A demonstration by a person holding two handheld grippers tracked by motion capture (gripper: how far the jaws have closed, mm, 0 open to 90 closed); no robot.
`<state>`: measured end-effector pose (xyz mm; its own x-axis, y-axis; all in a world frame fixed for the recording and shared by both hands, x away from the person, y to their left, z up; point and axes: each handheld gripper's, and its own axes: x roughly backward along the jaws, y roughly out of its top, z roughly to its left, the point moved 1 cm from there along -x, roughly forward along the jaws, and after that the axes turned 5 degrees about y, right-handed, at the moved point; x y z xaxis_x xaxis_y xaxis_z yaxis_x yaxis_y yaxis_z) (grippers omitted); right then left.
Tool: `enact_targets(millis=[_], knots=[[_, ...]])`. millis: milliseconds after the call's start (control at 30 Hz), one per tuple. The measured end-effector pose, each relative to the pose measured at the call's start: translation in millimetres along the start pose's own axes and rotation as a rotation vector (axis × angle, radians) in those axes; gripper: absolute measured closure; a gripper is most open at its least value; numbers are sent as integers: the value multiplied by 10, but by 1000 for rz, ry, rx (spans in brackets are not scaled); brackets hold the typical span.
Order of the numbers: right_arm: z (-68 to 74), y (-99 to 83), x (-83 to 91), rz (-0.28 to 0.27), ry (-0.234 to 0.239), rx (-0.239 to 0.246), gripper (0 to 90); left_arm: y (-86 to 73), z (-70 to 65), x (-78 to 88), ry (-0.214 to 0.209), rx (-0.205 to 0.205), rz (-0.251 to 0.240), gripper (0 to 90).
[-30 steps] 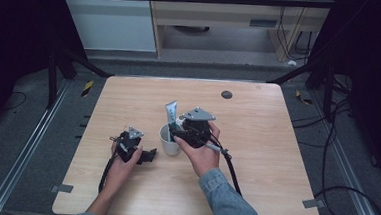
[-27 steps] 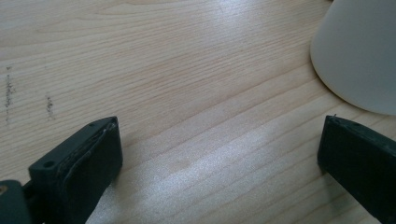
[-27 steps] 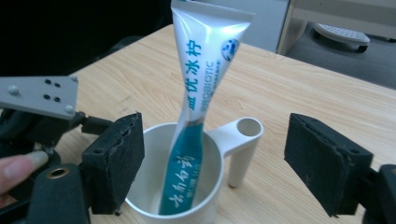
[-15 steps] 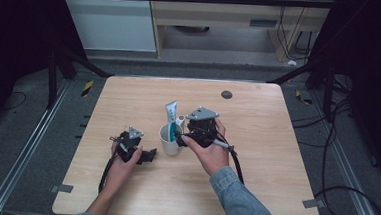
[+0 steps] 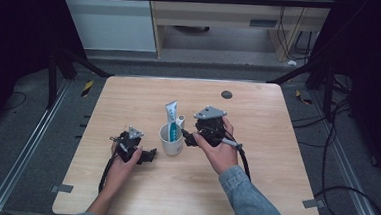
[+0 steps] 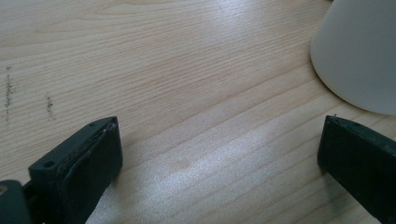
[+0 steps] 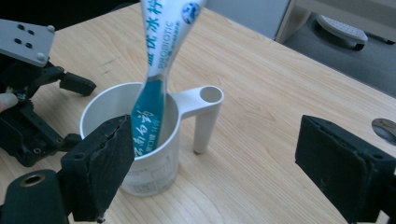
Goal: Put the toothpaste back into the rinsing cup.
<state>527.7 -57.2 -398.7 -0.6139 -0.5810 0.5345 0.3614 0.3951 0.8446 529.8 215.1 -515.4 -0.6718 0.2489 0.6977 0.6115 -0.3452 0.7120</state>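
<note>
A white cup (image 5: pixel 171 140) stands mid-table with a blue and white toothpaste tube (image 5: pixel 171 117) upright inside it, leaning on the rim. In the right gripper view the cup (image 7: pixel 154 163), its handle (image 7: pixel 205 112) and the tube (image 7: pixel 161 51) are close ahead. My right gripper (image 5: pixel 188 137) is open just to the right of the cup, and its gap (image 7: pixel 215 140) holds nothing. My left gripper (image 5: pixel 149 156) rests low on the table left of the cup. It is open (image 6: pixel 219 140) over bare wood, with the cup's wall (image 6: pixel 359 51) at its upper right.
A small dark round disc (image 5: pixel 226 94) lies near the far edge of the wooden table (image 5: pixel 274 183). The left gripper (image 7: pixel 32 102) shows behind the cup in the right gripper view. Cables trail from both grippers toward the near edge.
My right gripper has drawn back a little to the right, away from the cup. The tube stays standing in the cup. The left hand has not moved.
</note>
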Motion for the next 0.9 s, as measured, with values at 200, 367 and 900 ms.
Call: enact_targets(millis=[200,367,900], knots=[[-87,-30,76,17,-14,11,116,0,0,0,0,0,0,0],[-129,-53,111,20,-20,14,116,0,0,0,0,0,0,0],[-339,-175,253,24,-36,-32,103,1,2,0,-1,-3,2,0]])
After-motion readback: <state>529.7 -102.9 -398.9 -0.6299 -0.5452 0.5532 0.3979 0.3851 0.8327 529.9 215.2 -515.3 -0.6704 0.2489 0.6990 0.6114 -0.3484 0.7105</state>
